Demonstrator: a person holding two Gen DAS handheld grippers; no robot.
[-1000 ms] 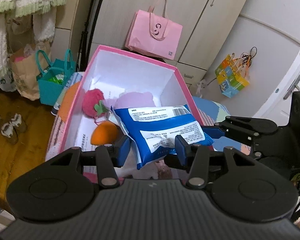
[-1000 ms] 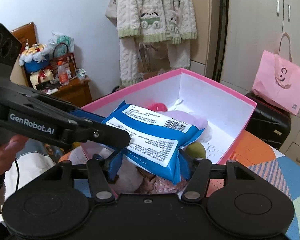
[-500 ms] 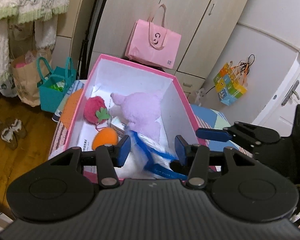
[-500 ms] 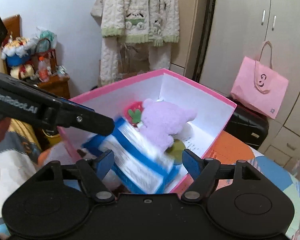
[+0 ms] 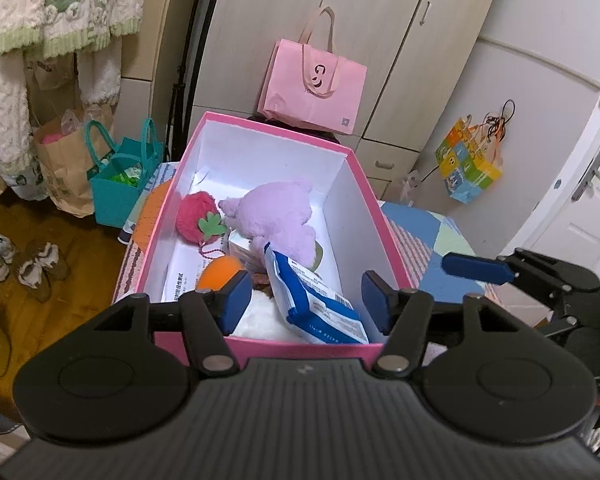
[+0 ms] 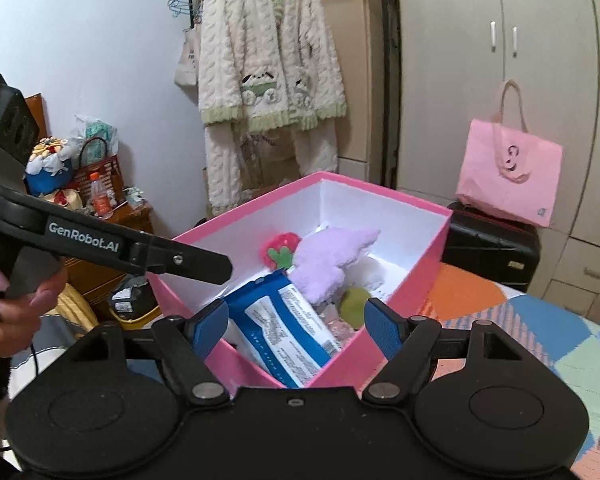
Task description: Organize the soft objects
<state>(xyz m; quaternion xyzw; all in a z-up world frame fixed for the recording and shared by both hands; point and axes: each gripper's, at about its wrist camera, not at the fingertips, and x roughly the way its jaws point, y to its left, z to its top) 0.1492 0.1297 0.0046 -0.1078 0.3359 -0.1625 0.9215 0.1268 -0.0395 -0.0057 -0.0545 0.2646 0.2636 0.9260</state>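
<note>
A pink box (image 5: 384,224) with white inside stands on the patchwork bed; it also shows in the right wrist view (image 6: 444,236). Inside lie a blue wipes pack (image 5: 316,300) (image 6: 288,332), a purple plush (image 5: 276,216) (image 6: 332,256), a red strawberry plush (image 5: 196,216) (image 6: 280,246), an orange plush (image 5: 220,274), something white and fluffy (image 5: 260,320) and a green ball (image 6: 352,304). My left gripper (image 5: 306,300) is open and empty above the box's near end. My right gripper (image 6: 294,324) is open and empty above a box corner.
A pink tote bag (image 5: 312,80) leans on the wardrobe behind the box. A teal bag (image 5: 116,184) and paper bag (image 5: 56,160) stand on the wooden floor at left, with shoes (image 5: 36,264). A dark suitcase (image 6: 492,248) sits beyond the box.
Both grippers held the blue wipes pack above the box; they opened, the pack dropped into the box, and both grippers have drawn back and up.
</note>
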